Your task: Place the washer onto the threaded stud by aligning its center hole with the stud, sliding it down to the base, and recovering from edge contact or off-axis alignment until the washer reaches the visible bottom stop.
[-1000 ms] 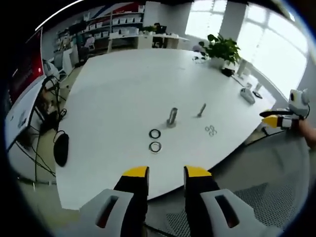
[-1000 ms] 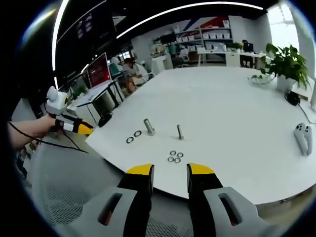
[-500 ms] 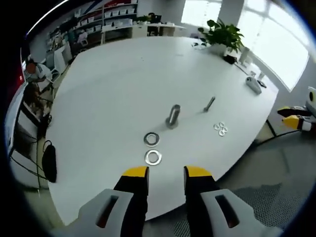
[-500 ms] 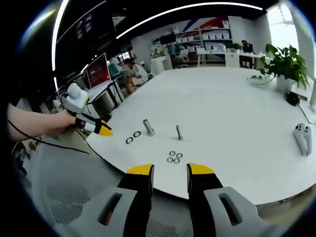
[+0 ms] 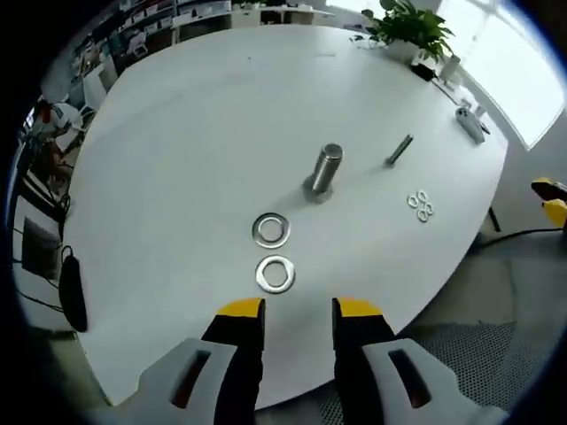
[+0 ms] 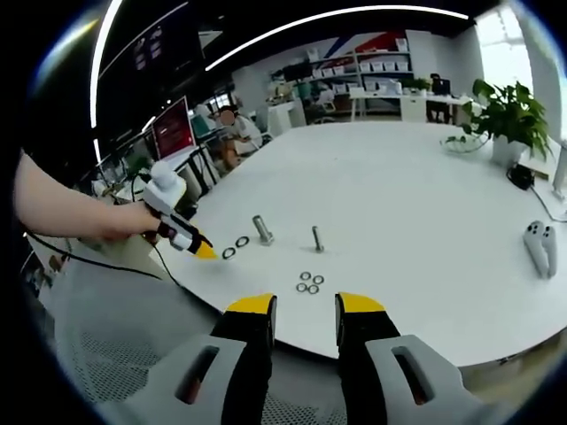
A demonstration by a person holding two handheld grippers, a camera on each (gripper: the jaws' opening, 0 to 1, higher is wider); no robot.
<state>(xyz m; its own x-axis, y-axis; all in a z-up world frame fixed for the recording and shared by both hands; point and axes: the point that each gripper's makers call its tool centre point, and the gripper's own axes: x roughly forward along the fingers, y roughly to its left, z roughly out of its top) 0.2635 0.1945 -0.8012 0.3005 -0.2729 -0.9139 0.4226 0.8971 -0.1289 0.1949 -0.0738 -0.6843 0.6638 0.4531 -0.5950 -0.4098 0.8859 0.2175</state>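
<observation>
Both tools gape empty; left tool [image 6: 205,251] near washers [image 5: 275,273], plant [image 6: 512,111] behind stud [image 5: 324,168].

Potted plant [image 6: 512,115] and white controller [image 6: 539,244] on table [image 6: 416,186]

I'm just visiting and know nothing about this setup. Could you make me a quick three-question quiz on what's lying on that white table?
1. True or false: a washer already sits on the thick stud.
2. How many large washers lie in front of the left claw? A) one B) two C) four
3. Fill in: the three small washers lie nearest the thin ____.

Key: 1. False, both large washers, near and far, lie flat on the table. 2. B. 3. bolt.
</observation>
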